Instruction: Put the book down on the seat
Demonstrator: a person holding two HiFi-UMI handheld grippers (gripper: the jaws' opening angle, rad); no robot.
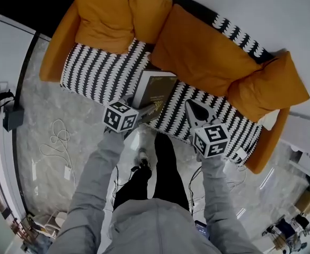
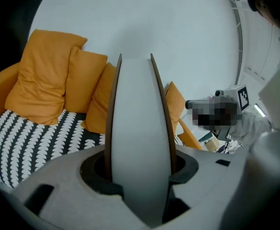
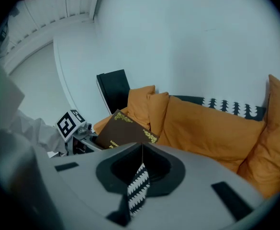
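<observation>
A brown book [image 1: 156, 90] with gold ornament and white page edges hangs over the middle of the sofa's black-and-white seat [image 1: 94, 70]. My left gripper [image 1: 145, 111] is shut on its near end. In the left gripper view the book [image 2: 140, 119] stands edge-on between the jaws of the left gripper [image 2: 140, 169] and fills the gap. From the right gripper view the book [image 3: 123, 131] looks tilted above the seat. My right gripper [image 1: 193, 110] hovers to the book's right over the seat's front edge. The right gripper [image 3: 142, 150] is shut with nothing in it.
Orange cushions [image 1: 207, 52] line the sofa's back and orange arms [image 1: 54, 46] close both ends. The person's legs [image 1: 160, 168] stand just before the sofa. White cables [image 1: 56, 136] lie on the marble floor at the left.
</observation>
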